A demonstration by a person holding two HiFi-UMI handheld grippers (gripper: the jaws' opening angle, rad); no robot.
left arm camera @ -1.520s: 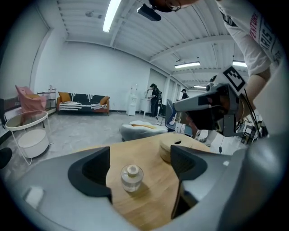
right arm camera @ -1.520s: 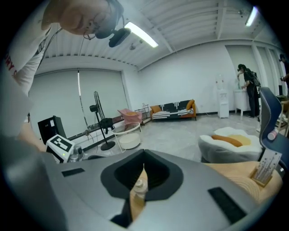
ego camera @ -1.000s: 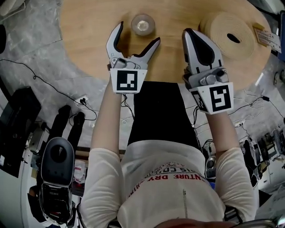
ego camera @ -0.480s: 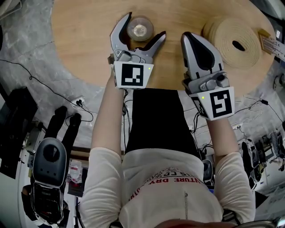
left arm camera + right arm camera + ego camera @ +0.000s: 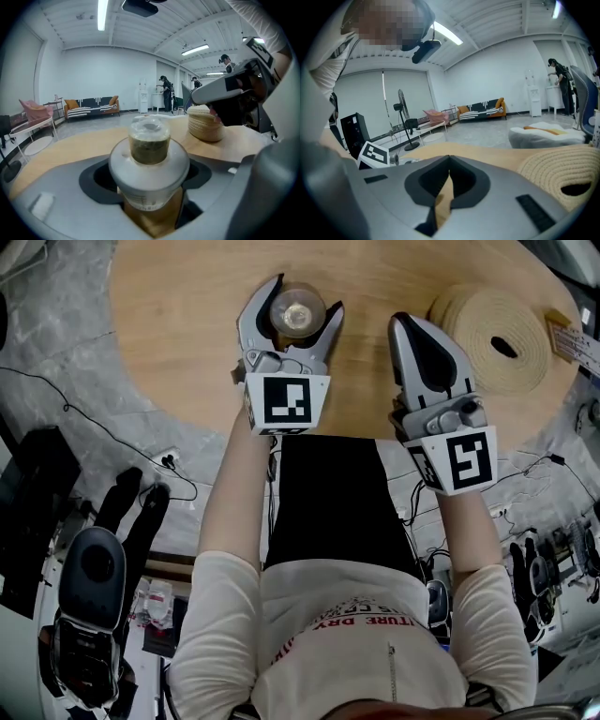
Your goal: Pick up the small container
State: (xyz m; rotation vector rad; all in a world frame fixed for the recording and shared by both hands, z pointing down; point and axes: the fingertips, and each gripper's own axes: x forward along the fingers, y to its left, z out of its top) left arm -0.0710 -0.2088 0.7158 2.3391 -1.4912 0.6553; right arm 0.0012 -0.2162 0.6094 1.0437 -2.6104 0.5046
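The small container (image 5: 296, 307), a clear jar with a white collar and dark contents, stands upright on the round wooden table (image 5: 178, 324). My left gripper (image 5: 302, 298) reaches around it with one jaw on each side. Those jaws are closing, and I see no pad pressing on the jar. In the left gripper view the container (image 5: 149, 140) fills the space between the grey jaws. My right gripper (image 5: 409, 326) rests to the right of it over the table's front edge, shut and empty; in the right gripper view its jaws (image 5: 448, 161) meet.
A coiled woven roll (image 5: 495, 329) lies at the table's right, just beyond the right gripper. A printed strip (image 5: 574, 334) sits at the far right edge. Cables and equipment cover the floor at left (image 5: 94, 427) and right.
The left gripper moved forward until the container stood between its jaws, and the jaws have narrowed around it. The right gripper stayed nearly still.
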